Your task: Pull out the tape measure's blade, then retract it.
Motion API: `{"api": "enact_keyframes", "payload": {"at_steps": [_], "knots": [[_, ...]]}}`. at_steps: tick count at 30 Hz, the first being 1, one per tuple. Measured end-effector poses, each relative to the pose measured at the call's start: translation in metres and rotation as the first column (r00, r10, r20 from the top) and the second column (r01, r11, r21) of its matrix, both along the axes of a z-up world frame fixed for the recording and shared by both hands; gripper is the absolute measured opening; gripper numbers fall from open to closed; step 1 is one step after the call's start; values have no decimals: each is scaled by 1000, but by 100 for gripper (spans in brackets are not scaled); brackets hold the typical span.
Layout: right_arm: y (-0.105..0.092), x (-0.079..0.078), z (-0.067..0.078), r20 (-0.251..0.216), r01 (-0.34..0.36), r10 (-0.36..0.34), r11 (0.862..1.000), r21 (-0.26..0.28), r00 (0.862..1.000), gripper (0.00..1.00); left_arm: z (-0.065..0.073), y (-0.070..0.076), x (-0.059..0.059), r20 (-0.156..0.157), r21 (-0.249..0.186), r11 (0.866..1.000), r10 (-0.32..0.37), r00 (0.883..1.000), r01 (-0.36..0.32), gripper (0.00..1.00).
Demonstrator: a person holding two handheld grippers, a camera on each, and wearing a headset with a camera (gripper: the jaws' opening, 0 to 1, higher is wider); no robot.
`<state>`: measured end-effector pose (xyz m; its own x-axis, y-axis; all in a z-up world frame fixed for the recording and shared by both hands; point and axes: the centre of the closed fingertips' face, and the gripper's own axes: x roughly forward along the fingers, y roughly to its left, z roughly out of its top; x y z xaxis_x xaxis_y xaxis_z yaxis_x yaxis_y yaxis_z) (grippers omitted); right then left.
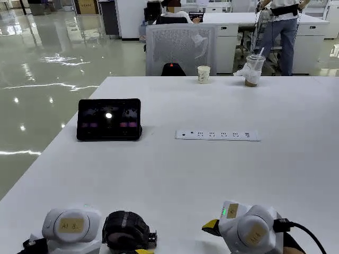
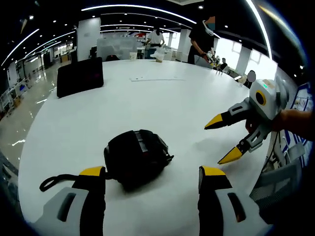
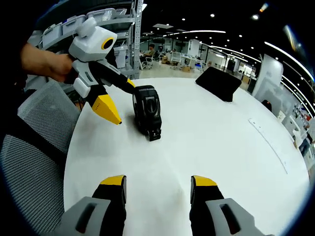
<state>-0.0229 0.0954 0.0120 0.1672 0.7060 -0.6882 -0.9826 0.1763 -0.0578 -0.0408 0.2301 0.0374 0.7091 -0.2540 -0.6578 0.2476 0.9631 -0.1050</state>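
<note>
A black tape measure (image 1: 127,230) lies on the white table (image 1: 212,174) near the front edge, its blade wound in. My left gripper (image 2: 152,171) is open, with the tape measure (image 2: 137,157) lying between and just past its yellow-tipped jaws, not clamped. Its wrist strap (image 2: 51,183) trails to the left. My right gripper (image 3: 157,181) is open and empty, pointing at the tape measure (image 3: 147,112) from a short way off. In the right gripper view the left gripper (image 3: 125,103) flanks the case. The right gripper (image 2: 216,145) shows open in the left gripper view.
A dark tablet (image 1: 108,119) stands propped at mid-left, and a white power strip (image 1: 217,135) lies mid-table. Two cups (image 1: 204,74) (image 1: 253,70) stand at the far edge. A mesh chair (image 1: 180,47) and a standing person (image 1: 280,32) are beyond it.
</note>
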Motion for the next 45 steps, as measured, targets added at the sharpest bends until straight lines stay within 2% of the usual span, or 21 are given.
{"api": "enact_keyframes", "payload": {"at_steps": [4,9,16,26,37,42,45], "knots": [[-10,-1,3,-3,33,-33,999,8,999,53,4,0,-1,21,-5,1000,-17,1000,18,74],[-22,-1,6,-20,87,-87,996,15,996,58,7,0,-3,30,-3,1000,-31,999,31,76],[-35,-3,12,-38,159,-157,986,47,987,66,7,4,-11,43,8,998,-58,997,58,77],[-54,-7,20,-45,223,-220,970,98,975,75,8,9,-21,69,23,994,-108,992,107,78],[-66,-16,25,-45,258,-254,957,134,966,82,14,9,-29,115,3,989,-145,983,146,86],[-69,-20,28,-57,276,-270,947,165,961,88,15,8,-32,123,17,986,-165,979,165,88],[-71,-21,27,-54,286,-281,944,167,958,89,15,7,-34,128,32,983,-185,974,183,90]]}}
